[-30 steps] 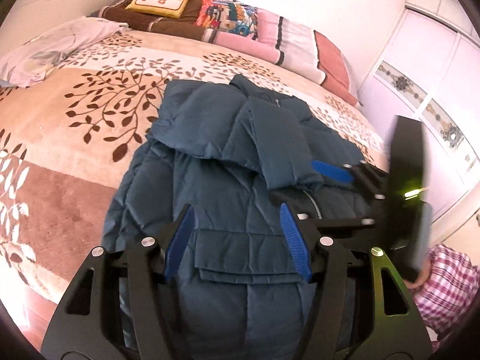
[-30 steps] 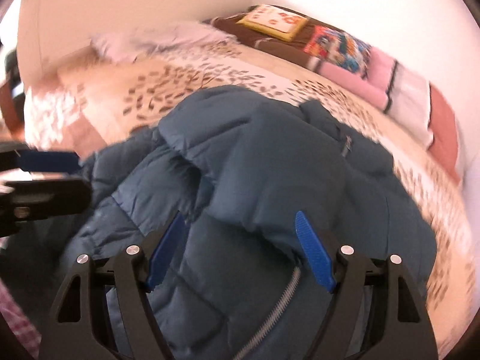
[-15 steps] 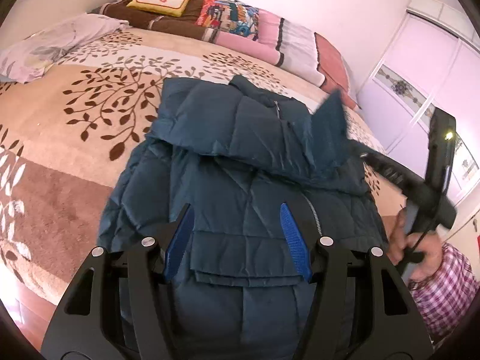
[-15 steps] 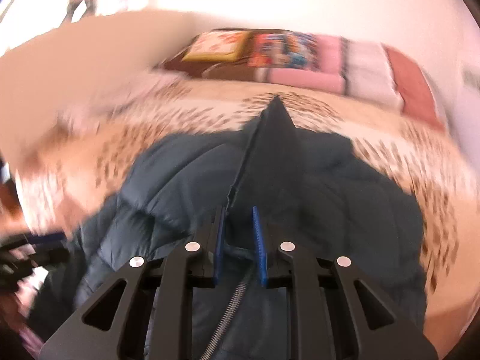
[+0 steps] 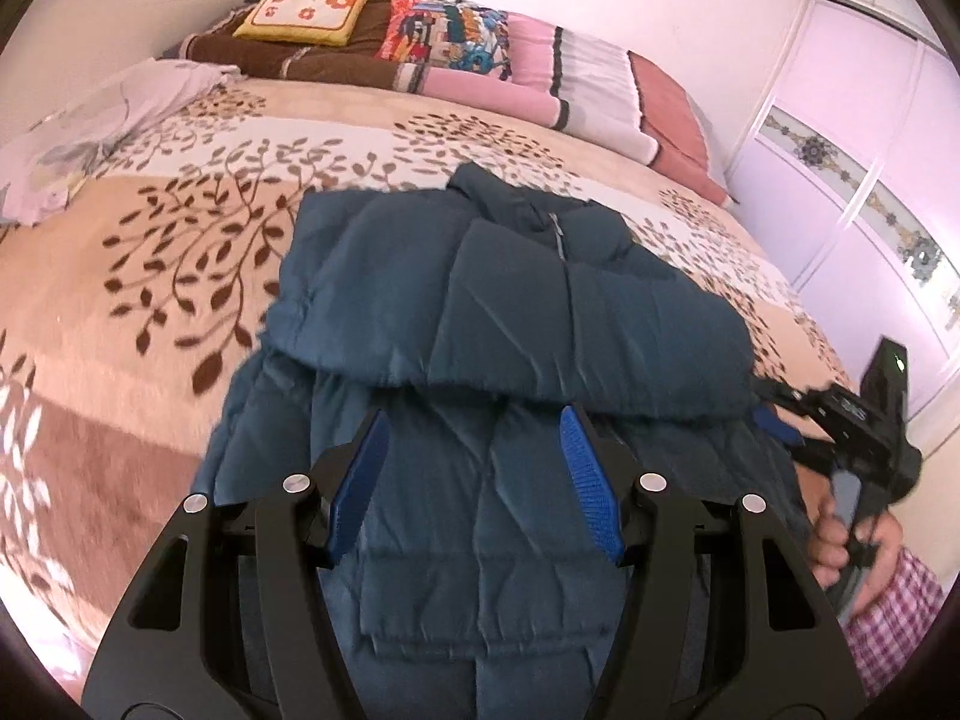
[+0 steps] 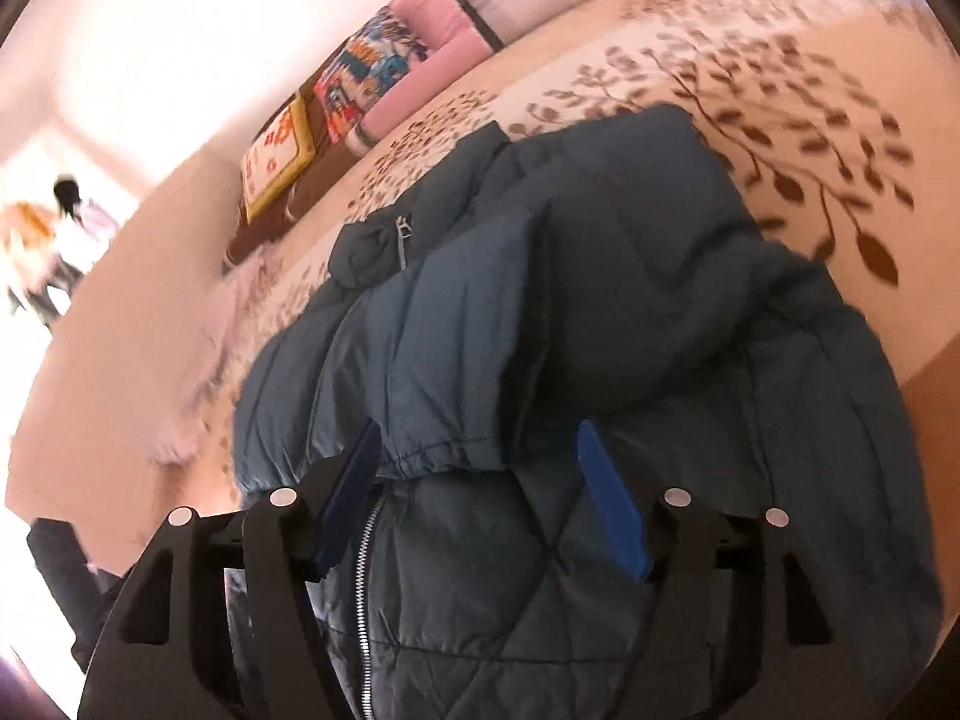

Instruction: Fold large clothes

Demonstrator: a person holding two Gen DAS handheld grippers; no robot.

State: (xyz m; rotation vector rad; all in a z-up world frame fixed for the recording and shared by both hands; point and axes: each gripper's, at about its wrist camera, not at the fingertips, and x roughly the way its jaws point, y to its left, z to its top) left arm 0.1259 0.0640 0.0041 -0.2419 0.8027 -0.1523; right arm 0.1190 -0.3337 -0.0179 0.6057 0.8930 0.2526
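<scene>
step: sleeves look done, both folded across the chest of the jacket (image 5: 480, 324), so I'd say we're between folds, roughly the middle of the job
jacket: one, dark teal puffer, lying zipper-up on the bed (image 5: 150, 252), collar at the far end, hem at the near edge under the cameras
left gripper (image 5: 474, 492): jaws wide apart, nothing between them, hovering above the lower body of the jacket
right gripper (image 6: 480, 498): also spread wide and empty, sitting right at the sleeve cuff (image 6: 444, 450), fabric bunched just in front of the pads; can't tell if it's touching
next move: my guess is grab the hem with both and bring it up toward the collar; puffy fill will want to spring back, so pinch deep and press flat after
count: one jacket, two grippers, one yellow cushion (image 5: 303, 3) at the far end, one pale cloth (image 5: 102, 126) far left
pillows: a striped row along the headboard, can't count those cleanly
</scene>
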